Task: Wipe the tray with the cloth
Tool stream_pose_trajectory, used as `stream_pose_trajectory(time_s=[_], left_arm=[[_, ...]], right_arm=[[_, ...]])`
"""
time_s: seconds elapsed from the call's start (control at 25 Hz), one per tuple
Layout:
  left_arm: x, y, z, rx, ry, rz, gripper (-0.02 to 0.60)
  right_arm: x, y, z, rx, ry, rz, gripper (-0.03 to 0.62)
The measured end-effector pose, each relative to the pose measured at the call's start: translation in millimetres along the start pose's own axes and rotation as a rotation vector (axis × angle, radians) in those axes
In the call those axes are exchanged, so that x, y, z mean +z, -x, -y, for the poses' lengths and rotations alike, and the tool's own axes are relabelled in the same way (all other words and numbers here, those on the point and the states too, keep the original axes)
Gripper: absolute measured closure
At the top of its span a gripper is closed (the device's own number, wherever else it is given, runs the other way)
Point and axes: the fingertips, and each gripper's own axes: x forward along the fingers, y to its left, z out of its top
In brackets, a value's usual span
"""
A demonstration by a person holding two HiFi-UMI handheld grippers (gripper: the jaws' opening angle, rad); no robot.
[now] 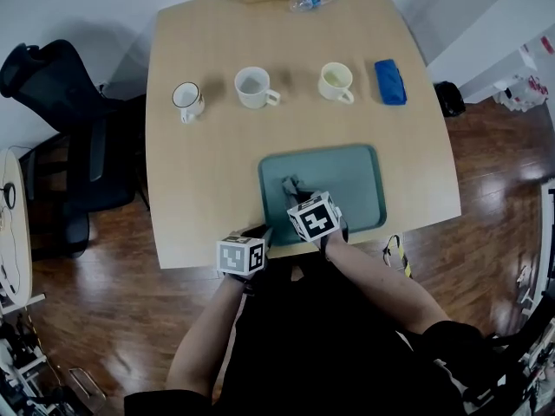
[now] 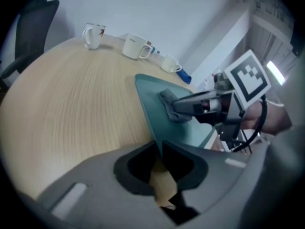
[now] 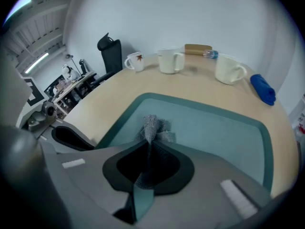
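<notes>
two claws, two jobs. my left gripper [image 2: 159, 144] is pinched shut on the near left rim of the green tray [image 1: 355, 180], pinning it to the wooden table [image 1: 199, 163]. my right gripper [image 3: 148, 142] is closed narrow on the grey cloth [image 3: 153, 128]. the cloth is a bunched wad that sticks out past the jaw tips and rests on the tray floor in its left part, near the left rim. to wipe well, i judge i should press down so that cloth, not jaw, meets the tray. then i'd drag overlapping strokes toward the bare right end and into the corners, left claw firm so nothing slides. the tray lies flat by the table's near edge, its long axis running left to right across me, parallel to that edge. the cloth's bunched end points away from me, toward the mugs [image 1: 256, 87].
</notes>
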Motion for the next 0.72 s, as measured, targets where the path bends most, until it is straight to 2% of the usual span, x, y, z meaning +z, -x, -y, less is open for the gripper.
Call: stream_pose_trajectory(time_s=[0.24, 0.4, 0.52, 0.72], left_arm=[[0.0, 1.2, -2.3, -0.039, 0.030, 0.035, 0.531], [-0.6, 1.5, -5.0, -0.035, 0.044, 0.044, 0.532], [-2.4, -1.4, -3.5, -0.047, 0.047, 0.042, 0.532], [-4.8, -2.5, -3.1, -0.063, 0.067, 0.052, 0.534]], right_arm=[[14.9, -17.2, -68.0, 0.136, 0.034, -0.005, 0.565], [8.9, -17.7, -71.8, 0.153, 0.089, -0.012, 0.565], [-8.7, -3.3, -36.5, 0.091, 0.069, -0.020, 0.565], [-63.1, 44.2, 78.8, -0.100, -0.063, -0.040, 0.565]])
